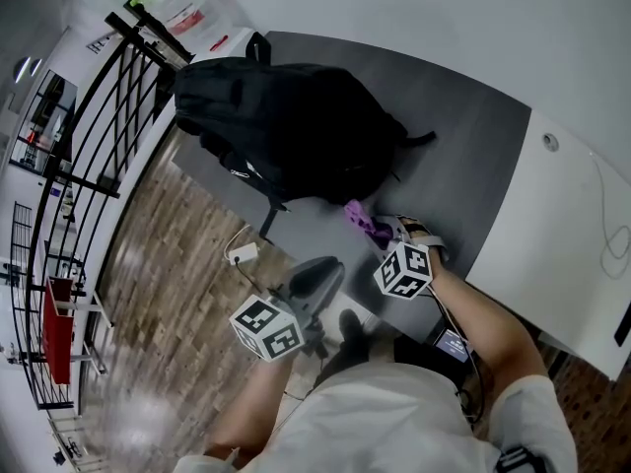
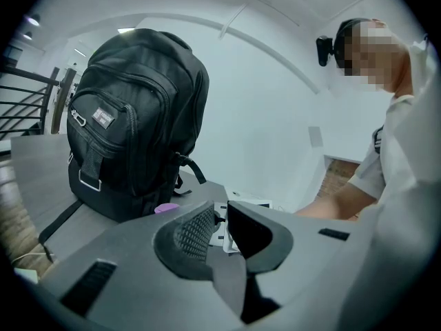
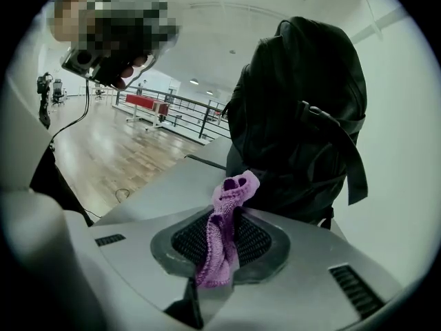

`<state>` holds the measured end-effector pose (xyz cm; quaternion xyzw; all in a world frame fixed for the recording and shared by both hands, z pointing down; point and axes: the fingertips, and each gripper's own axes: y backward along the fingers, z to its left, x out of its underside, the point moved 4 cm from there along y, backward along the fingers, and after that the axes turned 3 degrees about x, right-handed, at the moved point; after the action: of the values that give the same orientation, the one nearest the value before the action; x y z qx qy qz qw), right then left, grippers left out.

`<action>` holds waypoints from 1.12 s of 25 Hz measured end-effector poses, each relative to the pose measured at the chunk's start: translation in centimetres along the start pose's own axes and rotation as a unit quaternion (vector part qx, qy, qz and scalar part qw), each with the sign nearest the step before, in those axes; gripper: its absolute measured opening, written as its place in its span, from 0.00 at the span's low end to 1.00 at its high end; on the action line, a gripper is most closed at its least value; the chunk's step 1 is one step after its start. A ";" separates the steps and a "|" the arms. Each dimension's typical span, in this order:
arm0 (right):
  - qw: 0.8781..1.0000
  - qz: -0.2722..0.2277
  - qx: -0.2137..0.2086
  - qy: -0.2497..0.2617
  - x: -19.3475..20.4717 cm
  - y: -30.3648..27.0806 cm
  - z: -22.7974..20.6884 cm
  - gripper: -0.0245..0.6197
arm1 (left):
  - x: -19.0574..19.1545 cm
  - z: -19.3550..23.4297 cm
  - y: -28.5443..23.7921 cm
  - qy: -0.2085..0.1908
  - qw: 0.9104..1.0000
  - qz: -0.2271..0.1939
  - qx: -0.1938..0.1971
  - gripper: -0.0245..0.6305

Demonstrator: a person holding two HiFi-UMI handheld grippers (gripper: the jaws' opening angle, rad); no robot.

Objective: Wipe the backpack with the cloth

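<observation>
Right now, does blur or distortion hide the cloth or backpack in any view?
Head view: fisheye-bent railing, smeared floor lower left, backpack a dark mass. Left gripper view: backpack sharp. Right gripper view: cloth crisp, backpack shadowed against bright wall.

Large open-plan workspace, office or studio sort; cannot tell which. Black metal railing [image 1: 89, 156] fences off wide hall. Wood-plank floor [image 1: 168, 304], plain white walls [image 1: 444, 18], ceiling lights [image 3: 194, 82]. Grey counter [image 1: 463, 156] meets white counter [image 1: 572, 244]. Red bench-like piece [image 3: 148, 105] past railing. Plug adapter with cable [image 1: 242, 253] on floor. Camera stand [image 3: 45, 102] at hall's edge.
</observation>
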<state>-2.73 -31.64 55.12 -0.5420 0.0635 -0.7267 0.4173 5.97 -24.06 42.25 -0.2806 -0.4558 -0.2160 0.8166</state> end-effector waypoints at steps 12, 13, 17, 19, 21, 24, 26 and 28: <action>0.990 0.074 0.109 -0.045 6.4 0.6 -9.9 0.16 | 0.5 -0.3 -0.2 0.005 1.000 0.006 -0.007 0.12; 0.988 0.080 0.118 -0.049 6.8 0.4 -10.8 0.16 | 0.5 -0.3 -0.2 0.005 1.000 0.008 -0.008 0.12; 0.980 0.100 0.156 -0.068 7.9 -0.3 -14.3 0.16 | 0.4 -0.2 -0.1 0.006 1.000 0.009 -0.010 0.12; 0.976 0.103 0.177 -0.079 8.2 -0.7 -16.1 0.16 | 0.5 0.0 -0.1 0.006 1.000 0.010 -0.012 0.12; 0.971 0.106 0.196 -0.089 8.4 -1.0 -17.8 0.16 | 0.6 0.3 -0.1 0.008 1.000 0.011 -0.014 0.12; 0.965 0.110 0.216 -0.097 8.4 -1.6 -19.6 0.16 | 0.7 0.8 0.1 0.013 1.000 0.013 -0.019 0.12; 0.963 0.114 0.223 -0.100 8.5 -2.1 -20.1 0.16 | 0.9 1.1 0.1 0.017 1.000 0.016 -0.021 0.12; 0.962 0.116 0.223 -0.106 8.7 -2.9 -20.0 0.16 | 1.2 1.3 0.1 0.020 0.999 0.018 -0.023 0.12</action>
<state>-21.61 -42.83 54.97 -0.4983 -0.0823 -0.6072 0.6134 5.82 -23.22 43.77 -0.3031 -0.4292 -0.2173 0.8226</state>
